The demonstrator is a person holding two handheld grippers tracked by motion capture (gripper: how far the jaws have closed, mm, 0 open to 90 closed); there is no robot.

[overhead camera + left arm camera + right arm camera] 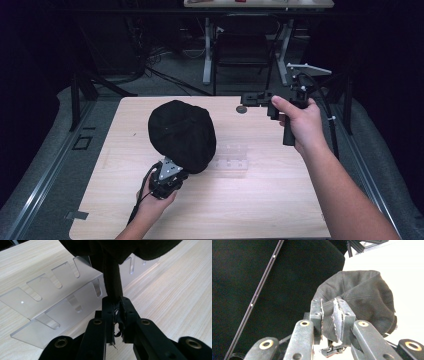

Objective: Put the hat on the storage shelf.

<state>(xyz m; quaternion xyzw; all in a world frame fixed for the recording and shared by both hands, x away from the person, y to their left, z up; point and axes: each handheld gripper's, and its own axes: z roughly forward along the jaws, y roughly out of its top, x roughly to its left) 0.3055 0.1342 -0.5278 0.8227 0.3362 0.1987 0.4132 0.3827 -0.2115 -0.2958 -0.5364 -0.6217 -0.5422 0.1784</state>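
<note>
A black cap [182,135] is held up over the middle of the wooden table [260,200], its rounded crown facing the high camera; the left gripper [167,176] has it from below, at the edge nearest the person, and in the left gripper view the jaws are pinched tight on a narrow dark fold of the cap [113,282] that rises straight up from them; so the cap stands above and beyond the left hand [155,197], its long side running away toward the far edge of the table. Under it lies a clear plastic rack [57,297] with slotted walls, just beyond the left gripper and apart from the cloth as far as I can tell. The right gripper [255,100] is raised at the far right of the table, well apart from the cap and aimed leftward at it; in the right gripper view its jaws stand slightly apart with nothing between them, the cap [362,297] showing beyond them. The right hand [300,122] is the free one; to reach the cap it would have to come left and toward the person.
</note>
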